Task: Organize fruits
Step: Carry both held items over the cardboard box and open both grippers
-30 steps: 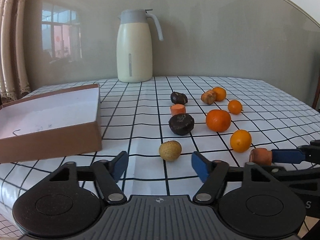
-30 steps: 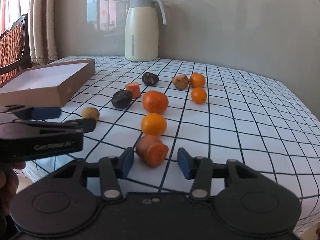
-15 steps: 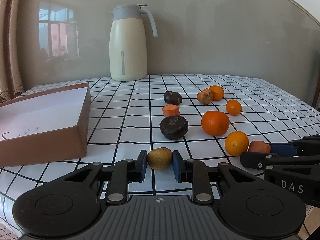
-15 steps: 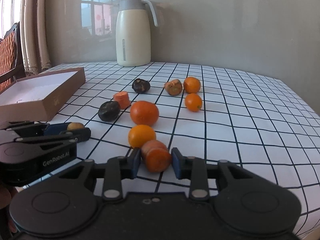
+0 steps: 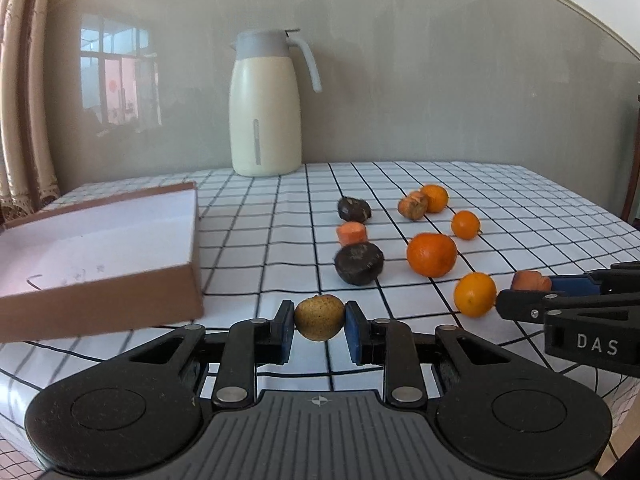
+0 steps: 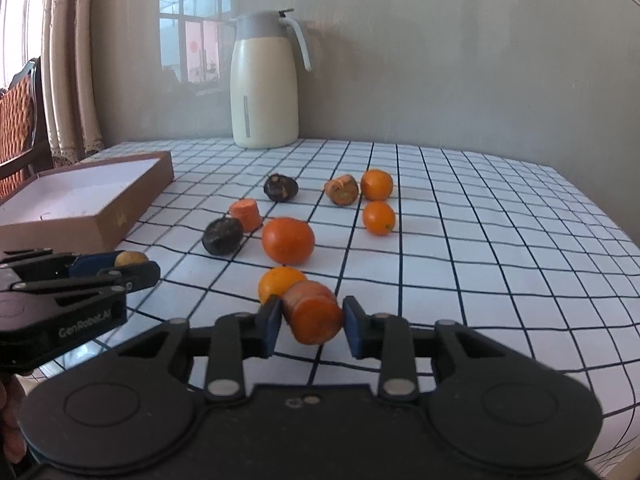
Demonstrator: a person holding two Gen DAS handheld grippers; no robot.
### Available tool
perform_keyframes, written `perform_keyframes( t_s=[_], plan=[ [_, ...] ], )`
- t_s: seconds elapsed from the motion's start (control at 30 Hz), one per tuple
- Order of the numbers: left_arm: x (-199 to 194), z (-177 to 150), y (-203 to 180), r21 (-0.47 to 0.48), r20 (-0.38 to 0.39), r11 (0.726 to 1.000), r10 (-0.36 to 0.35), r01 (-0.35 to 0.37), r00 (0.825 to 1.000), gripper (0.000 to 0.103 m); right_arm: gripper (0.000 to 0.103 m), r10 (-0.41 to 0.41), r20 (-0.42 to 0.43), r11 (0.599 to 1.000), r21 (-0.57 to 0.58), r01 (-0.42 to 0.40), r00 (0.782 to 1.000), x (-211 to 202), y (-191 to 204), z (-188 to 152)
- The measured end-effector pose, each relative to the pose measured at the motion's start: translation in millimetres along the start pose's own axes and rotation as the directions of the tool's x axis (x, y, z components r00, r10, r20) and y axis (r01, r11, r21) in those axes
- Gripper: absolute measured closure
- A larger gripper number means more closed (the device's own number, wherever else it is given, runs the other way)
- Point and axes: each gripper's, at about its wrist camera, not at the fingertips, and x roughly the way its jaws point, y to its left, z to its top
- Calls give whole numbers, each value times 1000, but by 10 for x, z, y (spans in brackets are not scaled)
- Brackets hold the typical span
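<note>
My left gripper [image 5: 319,325] is shut on a small yellow-brown fruit [image 5: 319,317], its blue pads pressing both sides just above the checked cloth. My right gripper [image 6: 310,319] is shut on a carrot chunk [image 6: 314,312], cut face toward the camera. Each gripper shows in the other's view: the right gripper [image 5: 532,294] at the right edge, the left gripper [image 6: 128,266] at the left. On the table lie a big orange [image 5: 431,254], three smaller oranges [image 5: 475,294], two dark round fruits [image 5: 359,263], a carrot piece [image 5: 351,233] and a brownish stub [image 5: 413,206].
An open brown cardboard box [image 5: 188,280] with a white inside stands at the left of the table. A cream thermos jug [image 5: 266,104] stands at the back by the grey wall. A chair [image 6: 20,120] and curtains are at far left. A hand [image 6: 10,420] shows at the lower left.
Both grippers went from open to shut: the left closed on the yellow-brown fruit, the right on the carrot chunk. Both fruits now sit a little higher in the jaws.
</note>
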Motion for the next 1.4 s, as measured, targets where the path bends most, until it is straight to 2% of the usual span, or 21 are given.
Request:
perform_keyframes(
  t_s=[0.2, 0.43, 0.6, 0.77, 1.03, 1.17, 1.4],
  plan=[
    [-191, 134, 255, -21, 42, 999, 46, -46, 998, 76, 78, 31, 35, 999, -8, -31, 999, -107, 82, 105],
    [-407, 245, 716, -58, 83, 988, 146, -141, 986, 76, 78, 132, 94, 991, -48, -128, 987, -131, 365, 386],
    [-529, 295, 1123, -94, 104, 968, 240, -231, 965, 76, 78, 220, 124, 973, -103, -208, 968, -22, 703, 583],
    [-553, 323, 1586, -131, 106, 939, 333, -319, 937, 76, 78, 288, 138, 952, -143, -269, 947, 150, 1069, 746],
    [-353, 218, 2272, -221, 51, 869, 464, -443, 884, 76, 78, 342, 120, 933, -166, -321, 932, 538, 1419, 917],
    [-276, 166, 2486, -241, 29, 845, 497, -477, 867, 76, 78, 360, 105, 923, -188, -337, 927, 648, 1569, 935],
    [-189, 127, 2685, -256, 7, 822, 528, -509, 849, 76, 78, 373, 74, 915, -192, -354, 925, 872, 1662, 949]
  ],
)
